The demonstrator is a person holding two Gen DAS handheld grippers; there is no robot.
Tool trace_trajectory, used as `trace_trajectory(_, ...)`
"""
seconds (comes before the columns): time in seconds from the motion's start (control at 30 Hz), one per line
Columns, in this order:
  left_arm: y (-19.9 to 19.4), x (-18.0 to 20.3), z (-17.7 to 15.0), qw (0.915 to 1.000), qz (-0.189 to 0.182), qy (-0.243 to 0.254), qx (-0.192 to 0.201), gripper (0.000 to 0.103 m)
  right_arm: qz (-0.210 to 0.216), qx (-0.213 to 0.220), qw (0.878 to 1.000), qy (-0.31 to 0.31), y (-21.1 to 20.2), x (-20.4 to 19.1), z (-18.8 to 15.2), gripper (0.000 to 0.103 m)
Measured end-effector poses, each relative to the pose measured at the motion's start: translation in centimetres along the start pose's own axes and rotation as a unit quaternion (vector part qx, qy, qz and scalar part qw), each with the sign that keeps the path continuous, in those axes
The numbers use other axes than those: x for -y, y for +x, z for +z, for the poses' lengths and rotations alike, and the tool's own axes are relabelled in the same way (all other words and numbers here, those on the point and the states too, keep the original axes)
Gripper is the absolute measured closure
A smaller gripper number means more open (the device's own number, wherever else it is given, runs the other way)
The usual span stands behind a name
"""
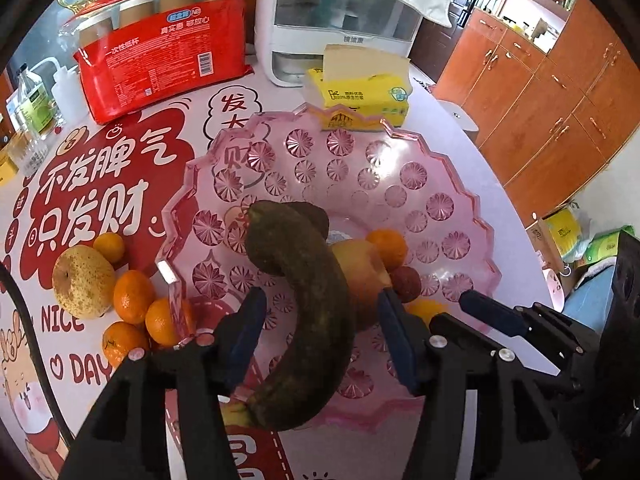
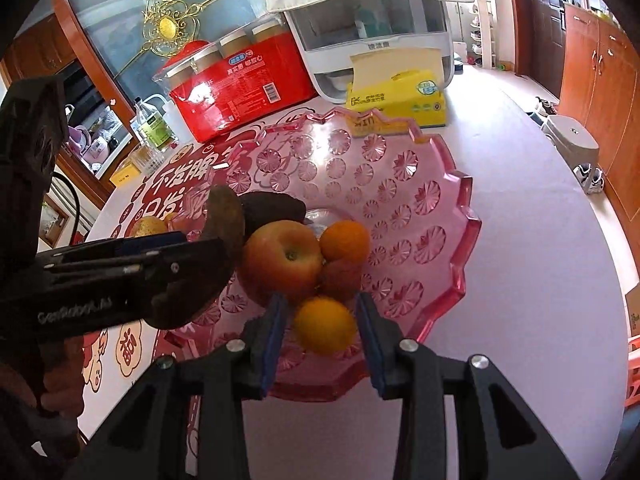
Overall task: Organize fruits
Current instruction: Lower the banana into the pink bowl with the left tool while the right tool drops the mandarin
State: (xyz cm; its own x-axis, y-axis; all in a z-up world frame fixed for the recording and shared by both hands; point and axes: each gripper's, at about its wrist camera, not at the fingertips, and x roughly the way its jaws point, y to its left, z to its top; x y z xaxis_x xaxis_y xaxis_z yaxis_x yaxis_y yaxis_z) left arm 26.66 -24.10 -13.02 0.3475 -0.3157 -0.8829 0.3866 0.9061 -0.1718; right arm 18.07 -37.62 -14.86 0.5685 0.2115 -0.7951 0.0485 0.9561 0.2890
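— What's nearest you? The two grippers?

— Yes. The left gripper (image 1: 320,320) has its jaws spread, with a dark, overripe banana (image 1: 304,300) lying between them; the pads stand clear of the peel on both sides. The right gripper (image 2: 322,320) straddles a small orange (image 2: 325,324) at the near side of the pink glass bowl (image 2: 452,240). Its jaws stand slightly apart, and I see a thin gap at each pad.

— And past that, inside the bowl?

— An apple (image 2: 284,258), a second orange (image 2: 346,240) and a reddish, rough-skinned fruit (image 2: 340,278) sit bunched in the middle, touching one another.

— Anything left outside?

— To the left of the bowl, on the printed tablecloth (image 1: 100,200), a speckled pear (image 1: 82,280) lies among several oranges (image 1: 132,296).

— Farther back?

— A yellow tissue pack (image 1: 360,92) just behind the bowl, a red pack of paper cups (image 1: 160,64) far left, and a white appliance (image 1: 336,20) behind both.
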Motion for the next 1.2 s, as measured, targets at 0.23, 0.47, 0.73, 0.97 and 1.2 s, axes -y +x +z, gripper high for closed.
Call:
trace_trajectory(0.23, -2.5, -1.4, -0.2, 0.9993, 0.002, -0.033, 0.016, 0.036, -0.005, 0.013, 1.0, -0.003, -1.2, -0.6, 0.0, 0.053)
trace_trajectory(0.47, -4.9, -4.1, -2.6, 0.9963, -0.006, -0.083, 0.019, 0.035, -0.001, 0.022, 1.0, -0.007, -2.8, -1.8, -0.5, 0.053)
trace_trajectory(0.73, -7.8, -7.3, -6.4, 0.9926, -0.002, -0.119, 0.025, 0.035, 0.005, 0.021, 1.0, -0.006, -3.9, -3.9, -1.4, 0.053)
trace_trajectory(0.97, -9.2, -10.5, -9.6, 0.9899, 0.008, -0.141, 0.016, 0.035, 0.018, 0.0, 1.0, 0.009, -3.8, -6.0, -2.6, 0.053)
trace_trajectory(1.2, -10.4, -13.6, -11.3, 0.9898, 0.012, -0.142, 0.008, 0.035, 0.037, -0.016, 0.999, 0.028, -3.4, -9.0, -3.7, 0.053)
